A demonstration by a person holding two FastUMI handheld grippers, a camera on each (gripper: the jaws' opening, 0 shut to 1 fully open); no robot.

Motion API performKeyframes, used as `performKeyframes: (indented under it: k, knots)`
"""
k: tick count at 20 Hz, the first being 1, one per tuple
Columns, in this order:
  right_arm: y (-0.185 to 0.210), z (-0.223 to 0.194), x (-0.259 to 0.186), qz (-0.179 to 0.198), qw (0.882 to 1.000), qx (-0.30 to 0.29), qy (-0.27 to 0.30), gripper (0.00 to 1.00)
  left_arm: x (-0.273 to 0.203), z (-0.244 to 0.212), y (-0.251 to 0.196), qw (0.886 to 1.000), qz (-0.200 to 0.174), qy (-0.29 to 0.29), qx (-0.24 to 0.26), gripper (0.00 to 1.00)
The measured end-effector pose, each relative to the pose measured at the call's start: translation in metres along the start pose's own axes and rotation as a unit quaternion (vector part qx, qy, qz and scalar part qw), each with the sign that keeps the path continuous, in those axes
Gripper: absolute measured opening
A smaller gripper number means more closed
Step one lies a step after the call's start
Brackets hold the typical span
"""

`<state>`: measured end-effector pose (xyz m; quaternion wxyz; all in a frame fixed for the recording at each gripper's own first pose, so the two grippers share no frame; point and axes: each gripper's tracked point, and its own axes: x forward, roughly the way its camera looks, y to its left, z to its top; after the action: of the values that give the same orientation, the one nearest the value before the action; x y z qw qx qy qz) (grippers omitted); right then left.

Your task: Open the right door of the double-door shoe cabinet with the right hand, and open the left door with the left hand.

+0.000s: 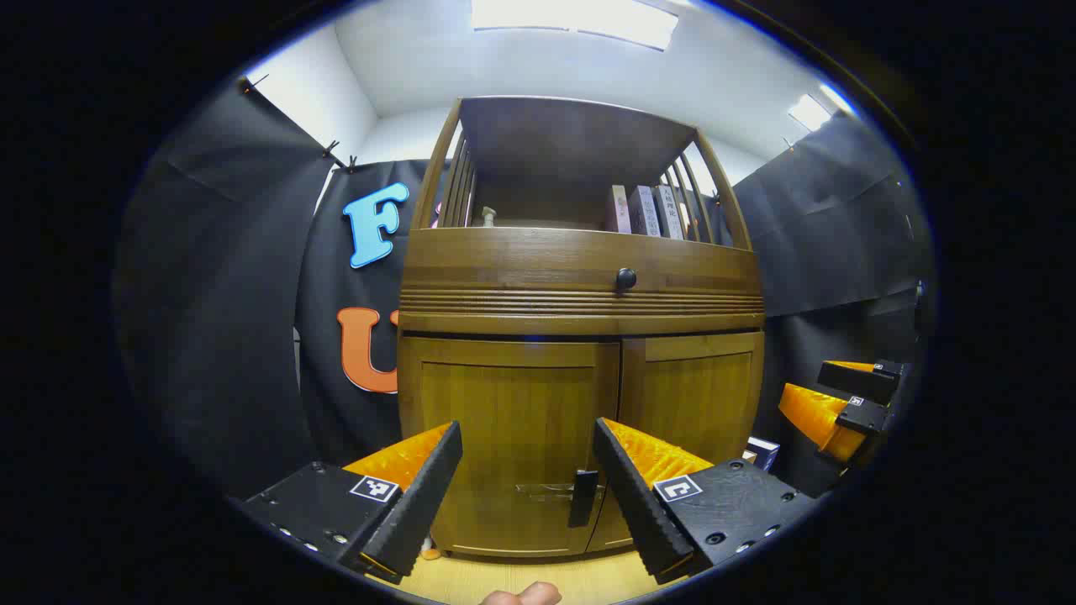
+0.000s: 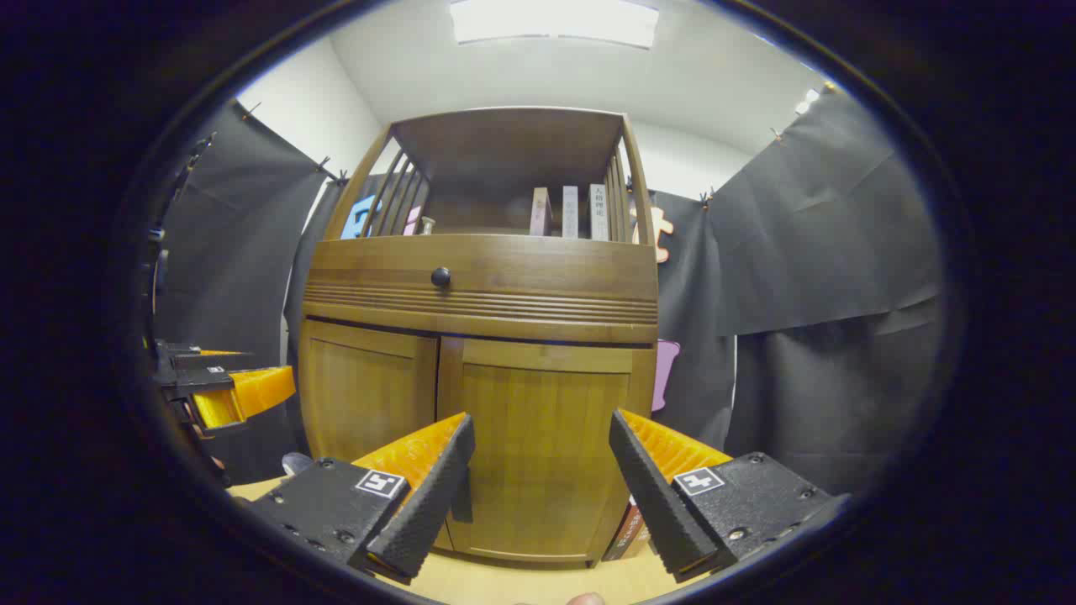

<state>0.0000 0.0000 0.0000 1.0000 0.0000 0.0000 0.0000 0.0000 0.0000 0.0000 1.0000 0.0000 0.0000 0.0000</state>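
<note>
**A:** What do you have right in front of you?

**B:** My left claw (image 1: pixel 527 479) is spread wide and holds nothing. Between its fingers I see the left door (image 1: pixel 513 437) of the shoe cabinet (image 1: pixel 580 294), shut, with its dark handle (image 1: pixel 582 497) low down near the centre seam. My right claw (image 2: pixel 540 479) is just as wide and just as empty. It faces the right door (image 2: pixel 542 445), which is also shut.

**A:** And that door's handle?

**B:** A dark strip (image 2: pixel 461 504) peeks out beside my left-hand finger in the right gripper view. I take it for the handle, but most of it is hidden.

**A:** So where does this go wrong?

**B:** First, I may close on that handle half blind and pinch the door edge instead, so the claw slips off when I pull. Second, the two handles seem to sit close together at the seam, so both claws reaching in at once could bump each other. Third, the cabinet stands on a pale wooden counter (image 1: pixel 513 580), and a hard straight tug might drag the whole piece rather than swing the door.

**A:** Anything farther back?

**B:** A drawer knob (image 1: pixel 625 278) above the doors, and books (image 1: pixel 646 210) on the open shelf. A jolt could tip those.
</note>
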Motion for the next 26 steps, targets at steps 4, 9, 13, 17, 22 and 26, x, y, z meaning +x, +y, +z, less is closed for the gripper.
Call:
performKeyframes:
  k: [4, 9, 13, 17, 22, 26]
  knots:
    - [0.0, -0.004, 0.007, 0.004, 1.0, 0.003, 0.005, 1.0, 0.002, 0.0, 0.007, 1.0, 0.012, -0.002, 0.004, 1.0]
    - [0.006, -0.008, 0.014, 0.009, 1.0, -0.009, 0.008, 1.0, 0.003, 0.0, 0.01, 1.0, 0.017, 0.0, 0.006, 0.94]
    - [0.008, -0.013, 0.02, 0.014, 1.0, -0.011, 0.011, 1.0, 0.003, -0.001, 0.011, 1.0, 0.017, -0.002, 0.012, 0.94]
    - [0.015, -0.03, 0.028, 0.022, 0.999, -0.031, 0.024, 1.0, 0.003, -0.003, 0.012, 1.0, 0.016, -0.006, 0.018, 0.94]
    - [0.031, -0.064, 0.053, 0.037, 0.997, -0.045, 0.052, 1.0, 0.003, -0.013, 0.016, 0.999, 0.02, 0.004, 0.025, 0.94]
    - [0.055, -0.115, 0.069, 0.062, 0.991, -0.023, 0.12, 1.0, 0.0, -0.025, 0.025, 0.999, 0.033, 0.016, 0.023, 0.94]
